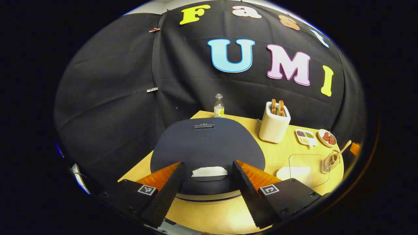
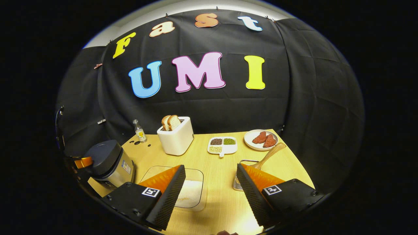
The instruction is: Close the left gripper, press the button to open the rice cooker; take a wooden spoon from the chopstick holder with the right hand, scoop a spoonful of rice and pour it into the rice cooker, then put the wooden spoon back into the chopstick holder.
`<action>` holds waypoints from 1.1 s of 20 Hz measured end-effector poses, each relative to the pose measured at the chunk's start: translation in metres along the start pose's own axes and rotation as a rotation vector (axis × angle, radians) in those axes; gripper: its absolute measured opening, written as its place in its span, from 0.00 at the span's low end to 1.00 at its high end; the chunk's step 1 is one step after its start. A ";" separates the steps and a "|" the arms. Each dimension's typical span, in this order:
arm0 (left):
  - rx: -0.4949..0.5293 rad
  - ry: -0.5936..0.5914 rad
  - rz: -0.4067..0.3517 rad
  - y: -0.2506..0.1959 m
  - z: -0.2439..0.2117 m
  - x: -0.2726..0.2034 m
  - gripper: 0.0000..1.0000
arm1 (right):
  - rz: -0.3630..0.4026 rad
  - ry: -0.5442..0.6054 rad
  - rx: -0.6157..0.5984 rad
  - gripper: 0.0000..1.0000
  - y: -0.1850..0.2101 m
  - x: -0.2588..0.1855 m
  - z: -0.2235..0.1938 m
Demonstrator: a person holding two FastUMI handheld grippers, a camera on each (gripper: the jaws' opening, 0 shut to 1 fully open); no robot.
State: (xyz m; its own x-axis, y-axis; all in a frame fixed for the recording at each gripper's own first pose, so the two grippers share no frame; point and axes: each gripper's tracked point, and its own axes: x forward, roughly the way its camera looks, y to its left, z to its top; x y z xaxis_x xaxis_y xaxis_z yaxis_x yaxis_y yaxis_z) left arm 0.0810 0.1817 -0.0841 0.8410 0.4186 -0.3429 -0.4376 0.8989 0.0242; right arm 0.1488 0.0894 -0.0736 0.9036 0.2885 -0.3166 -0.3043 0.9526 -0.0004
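Wood: pale surface [image 2: 222, 176] carries cooker [image 1: 207, 147], toaster [image 2: 176, 137], plate [image 2: 260, 138].
Room: black cloth wall behind.
Left tongs [image 1: 207, 182]: open, over closed cooker's button [image 1: 209, 171].
Right tongs [image 2: 210, 192]: open, empty.
Spoon [image 2: 269, 155]: in holder [image 2: 240, 174], beside rice tray [image 2: 191, 191].

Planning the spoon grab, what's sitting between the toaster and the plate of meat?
In the right gripper view, a divided dish of grains lies between the toaster and plate.

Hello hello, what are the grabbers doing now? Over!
Left gripper open, over the cooker, lid shut, button not pressed. Right gripper open, empty. Spoon in its holder. Nothing in the way.
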 end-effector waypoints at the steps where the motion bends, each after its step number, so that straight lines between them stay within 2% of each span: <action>1: 0.005 -0.010 -0.002 0.000 -0.001 0.003 1.00 | 0.004 0.004 0.000 0.99 0.002 0.000 -0.001; 6: -0.008 0.023 -0.009 0.000 -0.014 0.006 1.00 | 0.021 0.013 -0.012 0.99 0.008 0.001 -0.005; 12: 0.015 -0.041 -0.056 -0.002 -0.004 0.001 0.99 | 0.007 -0.008 -0.027 0.99 0.012 -0.005 0.001; 18: -0.034 -0.318 -0.206 -0.038 0.082 -0.066 0.95 | -0.049 -0.149 -0.067 0.98 0.018 -0.030 0.056; 22: -0.024 -0.411 -0.294 -0.069 0.117 -0.115 0.95 | -0.091 -0.256 -0.108 0.99 0.009 -0.069 0.090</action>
State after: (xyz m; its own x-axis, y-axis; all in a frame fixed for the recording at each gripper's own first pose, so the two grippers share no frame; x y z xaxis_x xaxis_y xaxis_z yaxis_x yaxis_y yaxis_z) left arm 0.0516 0.0868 0.0637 0.9833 0.1691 0.0666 -0.1666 0.9852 -0.0409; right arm 0.1103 0.0867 0.0338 0.9710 0.2309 -0.0614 -0.2369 0.9636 -0.1235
